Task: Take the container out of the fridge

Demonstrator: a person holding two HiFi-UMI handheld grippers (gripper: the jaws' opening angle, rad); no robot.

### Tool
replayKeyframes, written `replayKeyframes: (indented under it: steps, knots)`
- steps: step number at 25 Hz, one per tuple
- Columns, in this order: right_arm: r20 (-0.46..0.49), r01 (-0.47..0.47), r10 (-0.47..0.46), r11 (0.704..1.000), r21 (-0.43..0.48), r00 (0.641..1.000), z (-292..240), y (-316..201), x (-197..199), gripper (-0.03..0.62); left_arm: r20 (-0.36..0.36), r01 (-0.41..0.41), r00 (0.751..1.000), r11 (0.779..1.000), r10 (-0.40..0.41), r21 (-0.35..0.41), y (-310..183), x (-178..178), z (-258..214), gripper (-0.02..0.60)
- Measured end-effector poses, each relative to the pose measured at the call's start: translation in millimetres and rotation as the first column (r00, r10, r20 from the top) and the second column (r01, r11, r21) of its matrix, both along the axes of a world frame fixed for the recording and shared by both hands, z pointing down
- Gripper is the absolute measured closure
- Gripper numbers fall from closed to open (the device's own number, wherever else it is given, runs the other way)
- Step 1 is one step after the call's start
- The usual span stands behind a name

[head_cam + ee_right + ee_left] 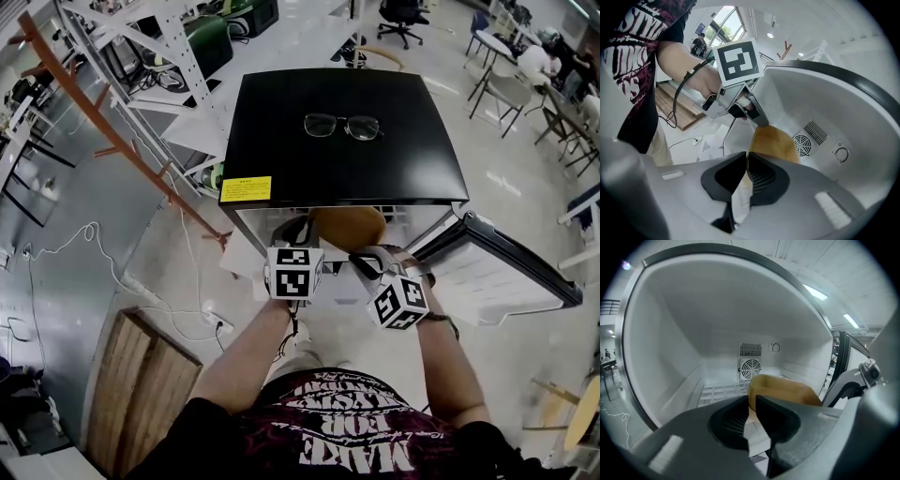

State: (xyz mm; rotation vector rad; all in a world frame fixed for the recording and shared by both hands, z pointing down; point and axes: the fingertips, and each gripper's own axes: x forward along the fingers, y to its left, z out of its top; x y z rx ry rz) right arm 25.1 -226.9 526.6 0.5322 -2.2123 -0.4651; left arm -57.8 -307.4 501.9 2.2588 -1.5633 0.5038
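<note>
A container with a tan lid sits at the mouth of the open black-topped fridge. My left gripper holds the container's left edge and my right gripper holds its near right edge. In the left gripper view the jaws are shut on the rim, with the tan lid just beyond them. The right gripper is likewise shut on the container's edge, and the left gripper's fingers touch the far side. The container's clear body is mostly hidden.
The fridge door stands open to the right. Glasses lie on the fridge top. A fan grille is on the white back wall inside. A wooden board, cables and a power strip lie on the floor at left.
</note>
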Motion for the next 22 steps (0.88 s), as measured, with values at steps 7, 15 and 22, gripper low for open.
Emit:
replayKeyframes:
  steps: [7,15,22]
  knots:
    - [0.025,-0.011,0.010,1.000,0.004,1.000,1.7,0.5,-3.9,0.543,0.036,0.048,0.998,0.999,-0.049,0.022,-5.9,-3.8,-0.7,0.557]
    - [0.194,-0.096,0.111,0.992,-0.086,0.975,-9.5,-5.4,-0.5,0.523,0.031,0.095,0.995,0.995,-0.096,0.032,-7.7,-8.1,0.2,0.566]
    - [0.352,-0.231,0.300,0.947,-0.225,0.887,-23.4,-18.2,16.3,0.476,0.000,0.123,0.992,0.992,-0.123,0.014,-6.6,-9.2,0.8,0.566]
